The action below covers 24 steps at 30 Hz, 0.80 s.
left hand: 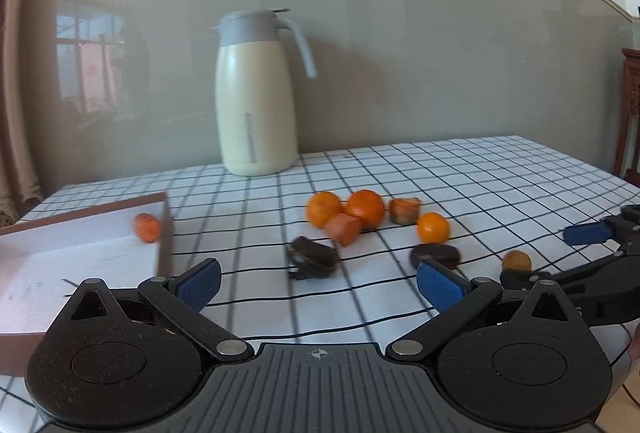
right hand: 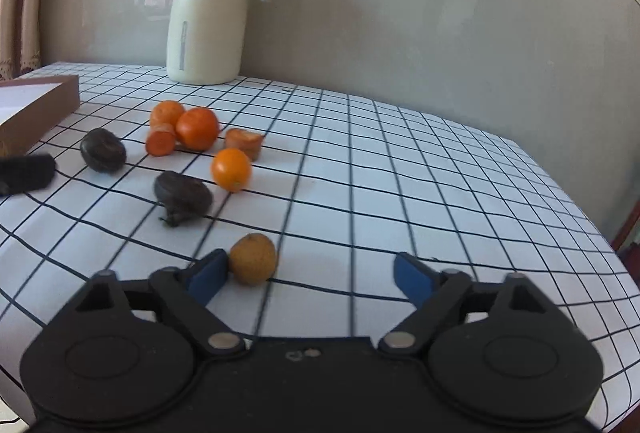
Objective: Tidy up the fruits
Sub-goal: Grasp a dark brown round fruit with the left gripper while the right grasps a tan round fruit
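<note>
Fruit is lying scattered across the checked table (right hand: 400,161), and only one orange piece (left hand: 147,227) is sitting inside the shallow box (left hand: 80,245) at the far left. The left hand-held gripper (left hand: 318,283) is hovering beside that box with its jaws standing wide and nothing between them; the dark fruit (left hand: 313,257) ahead of it looks flattish and could skid away if a pad is catching only its edge. Further right, oranges (right hand: 197,128) and cut chunks are crowding together, so a reach there risks knocking neighbours. At the right, the right hand-held gripper (right hand: 310,279) is standing part open around the small yellowish fruit (right hand: 253,258), which is touching or almost touching the left pad (right hand: 210,275) while the other pad is well apart. Being round, it may roll out sideways if the jaws are closing off-centre.
</note>
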Each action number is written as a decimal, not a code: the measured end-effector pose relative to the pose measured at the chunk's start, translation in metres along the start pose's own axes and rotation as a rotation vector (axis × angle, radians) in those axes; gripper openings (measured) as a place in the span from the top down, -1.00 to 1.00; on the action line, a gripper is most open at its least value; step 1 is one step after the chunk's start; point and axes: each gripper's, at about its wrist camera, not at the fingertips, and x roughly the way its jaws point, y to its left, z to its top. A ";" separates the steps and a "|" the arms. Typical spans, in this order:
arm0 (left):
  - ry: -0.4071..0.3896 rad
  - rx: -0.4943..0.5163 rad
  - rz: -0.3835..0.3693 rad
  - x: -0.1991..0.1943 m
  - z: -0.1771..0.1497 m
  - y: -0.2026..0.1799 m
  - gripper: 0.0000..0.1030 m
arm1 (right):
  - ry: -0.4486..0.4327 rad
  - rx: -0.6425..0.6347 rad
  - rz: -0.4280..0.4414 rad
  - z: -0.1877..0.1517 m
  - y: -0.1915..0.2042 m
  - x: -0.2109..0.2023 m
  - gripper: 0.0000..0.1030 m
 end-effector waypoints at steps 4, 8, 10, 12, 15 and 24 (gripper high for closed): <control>0.018 0.008 -0.038 0.012 0.000 -0.021 -1.00 | 0.004 0.023 0.020 0.000 -0.012 0.002 0.06; 0.039 0.032 -0.047 0.022 0.001 -0.037 -0.76 | 0.005 0.036 0.032 0.001 -0.019 0.004 0.07; 0.057 0.024 -0.052 0.027 0.001 -0.041 -0.75 | 0.003 0.032 0.033 0.001 -0.019 0.004 0.07; 0.062 0.009 -0.061 0.031 0.002 -0.044 -0.75 | 0.002 0.033 0.040 0.001 -0.020 0.005 0.07; 0.085 0.003 -0.075 0.037 0.003 -0.051 -0.57 | 0.002 0.031 0.048 0.002 -0.022 0.006 0.09; 0.135 0.009 -0.073 0.058 0.010 -0.067 -0.29 | 0.003 0.048 0.050 0.004 -0.028 0.010 0.22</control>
